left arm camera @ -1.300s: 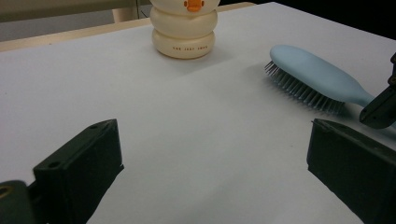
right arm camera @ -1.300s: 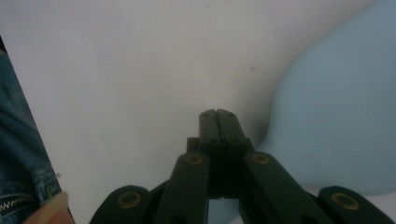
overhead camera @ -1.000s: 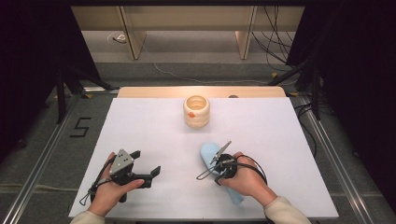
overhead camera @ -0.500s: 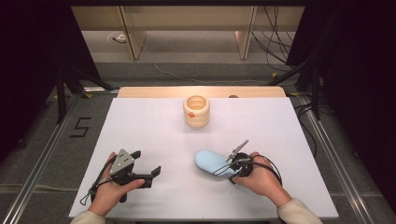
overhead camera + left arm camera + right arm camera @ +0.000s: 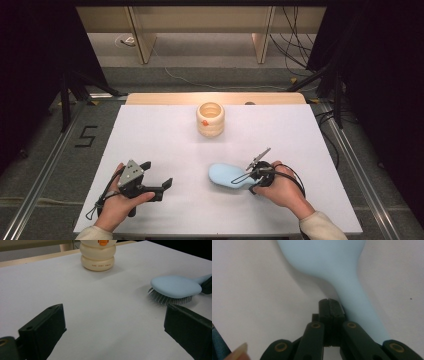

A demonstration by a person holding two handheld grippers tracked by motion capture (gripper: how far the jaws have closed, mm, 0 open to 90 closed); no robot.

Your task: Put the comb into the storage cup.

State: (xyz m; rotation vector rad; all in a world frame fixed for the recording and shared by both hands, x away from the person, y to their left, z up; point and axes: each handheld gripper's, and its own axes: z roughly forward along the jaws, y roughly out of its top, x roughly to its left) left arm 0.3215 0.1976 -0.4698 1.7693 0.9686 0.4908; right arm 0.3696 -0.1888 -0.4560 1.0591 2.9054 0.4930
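A light blue hairbrush [image 5: 226, 175] lies bristles down on the white table [image 5: 165, 135], its head pointing left. My right gripper [image 5: 248, 176] rests at the brush's handle end, in the person's right hand. In the right gripper view the jaws [image 5: 329, 308] are pressed together with nothing between them, and the hairbrush [image 5: 352, 302] handle runs past just to their right. My left gripper [image 5: 156, 174] sits at the front left, jaws wide apart and empty. Its own view shows the left gripper [image 5: 115, 337], with the hairbrush [image 5: 175, 286] ahead to the right.
A cream ringed pot [image 5: 210, 119] with an orange mark stands at the back middle of the table, also seen as the pot [image 5: 98, 255] in the left gripper view. A wooden strip [image 5: 150, 98] runs along the far edge. Metal rails flank the table.
The right hand and its gripper have shifted to the right. The brush now lies flat with its head left of the gripper. The left hand has stayed put.
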